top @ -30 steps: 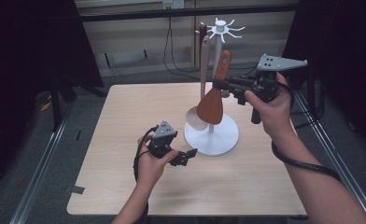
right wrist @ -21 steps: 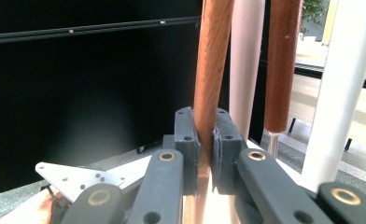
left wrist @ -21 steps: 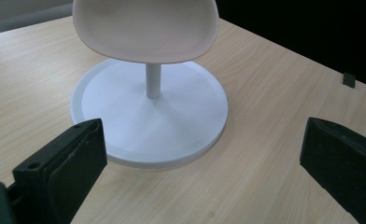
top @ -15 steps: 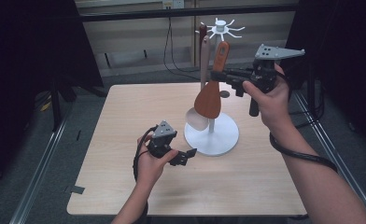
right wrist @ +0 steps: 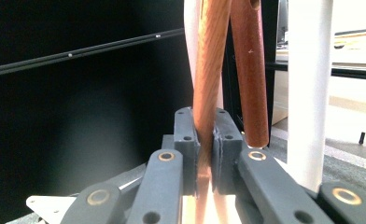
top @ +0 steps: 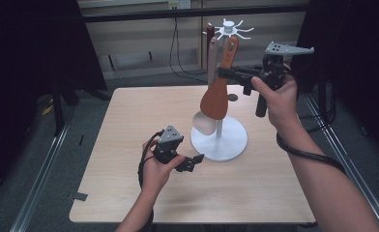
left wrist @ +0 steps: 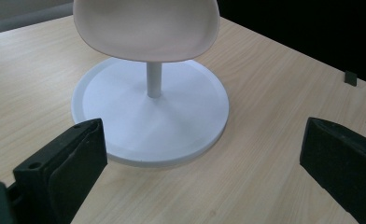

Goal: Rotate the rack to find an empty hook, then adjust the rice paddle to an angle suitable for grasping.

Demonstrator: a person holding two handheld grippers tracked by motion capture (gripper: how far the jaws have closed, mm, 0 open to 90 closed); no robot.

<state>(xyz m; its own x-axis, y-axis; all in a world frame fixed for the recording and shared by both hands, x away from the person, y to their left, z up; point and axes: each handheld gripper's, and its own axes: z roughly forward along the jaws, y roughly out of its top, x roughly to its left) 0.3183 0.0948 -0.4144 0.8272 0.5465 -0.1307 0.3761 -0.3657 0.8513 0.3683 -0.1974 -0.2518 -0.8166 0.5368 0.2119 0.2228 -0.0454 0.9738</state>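
Light wooden square worktop (top: pixel 129 145), dark floor around. White utensil stand with round flat base (top: pixel 231 145) and thin upright pole, spoked hook head (top: pixel 229 27) on top, standing right of centre on worktop. Pale beige spoon-shaped turner (top: pixel 206 123) hanging from stand, blade low over base; in left gripper view blade (left wrist: pixel 146 28) just above base (left wrist: pixel 172 121), in front of pole.

Reddish-brown wooden spatula (top: pixel 217 94) with long handle, tilted, blade down beside pole, handle top up near hooks. Second dark-brown wooden handle (right wrist: pixel 250 70) hanging just beside it in right gripper view.

Right gripper (top: pixel 225 72) raised high at right of stand, held in hand, grey three-cornered plate on top, cable trailing around forearm. Jaws clamped tight on spatula handle (right wrist: pixel 209 84), handle pinched upright between pads, white pole (right wrist: pixel 309 88) just to the right.

Left gripper (top: pixel 196 160) low on worktop, near left front of base, held in hand. Jaws spread wide apart, nothing between them, aimed at base; left jaw close to base rim, touching or not cannot tell.
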